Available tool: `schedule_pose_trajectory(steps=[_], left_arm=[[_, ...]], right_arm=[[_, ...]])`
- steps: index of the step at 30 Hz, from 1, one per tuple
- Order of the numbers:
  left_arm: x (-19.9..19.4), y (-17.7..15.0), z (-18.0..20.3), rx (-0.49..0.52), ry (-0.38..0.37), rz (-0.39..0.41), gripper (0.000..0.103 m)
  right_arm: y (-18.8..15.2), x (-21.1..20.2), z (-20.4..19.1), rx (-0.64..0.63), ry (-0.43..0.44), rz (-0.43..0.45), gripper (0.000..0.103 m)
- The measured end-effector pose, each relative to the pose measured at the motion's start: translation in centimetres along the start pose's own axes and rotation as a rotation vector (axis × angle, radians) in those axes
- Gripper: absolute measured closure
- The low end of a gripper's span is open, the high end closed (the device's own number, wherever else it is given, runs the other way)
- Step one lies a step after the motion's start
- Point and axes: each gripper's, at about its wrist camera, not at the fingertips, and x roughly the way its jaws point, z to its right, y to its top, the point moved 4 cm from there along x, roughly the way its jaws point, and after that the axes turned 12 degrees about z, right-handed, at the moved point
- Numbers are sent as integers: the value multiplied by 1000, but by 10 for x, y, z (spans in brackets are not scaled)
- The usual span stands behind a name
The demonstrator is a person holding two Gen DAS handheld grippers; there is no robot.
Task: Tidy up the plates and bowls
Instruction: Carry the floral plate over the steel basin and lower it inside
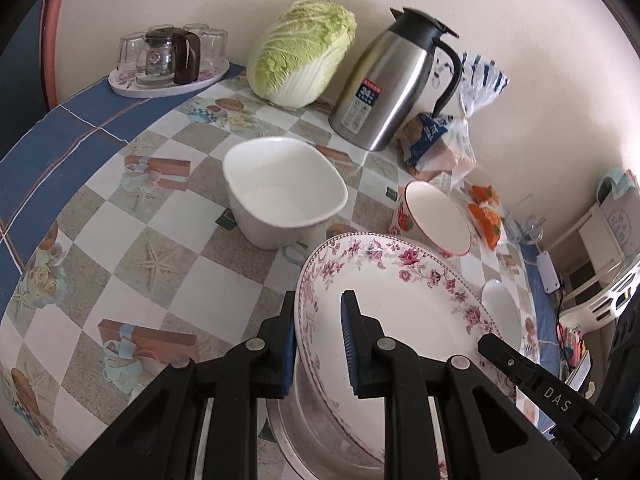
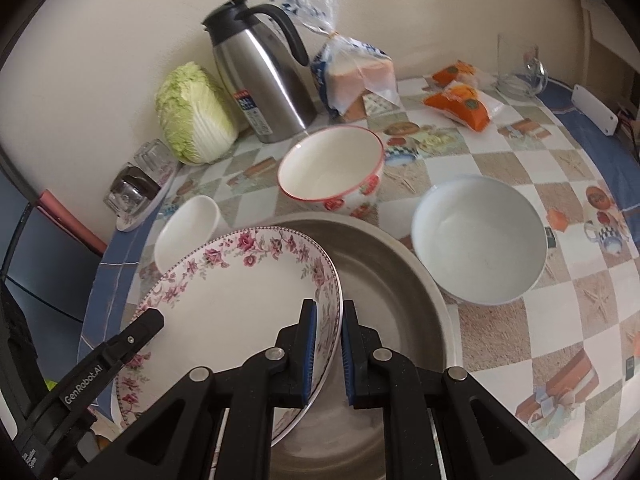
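Both jaws clamp the floral plate [image 1: 400,304] rim – tilted over metal basin [image 2: 392,280], bowls crowding behind

My left view sits low and close over the worktop [image 1: 168,248], looking toward the wall from the plate's [image 1: 400,312] left rim. My right view faces the same wall from the plate's [image 2: 232,304] right rim. Both share plate, flask [image 1: 392,84] [image 2: 260,80] and cabbage [image 1: 300,52] [image 2: 196,114].
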Motion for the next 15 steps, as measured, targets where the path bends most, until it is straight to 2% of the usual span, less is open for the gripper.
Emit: schedule_pose_trajectory(steps=[15], left_arm=[[20, -18, 15, 67, 16, -70, 83]], right_arm=[[-10, 15, 25, 35, -50, -44, 90]])
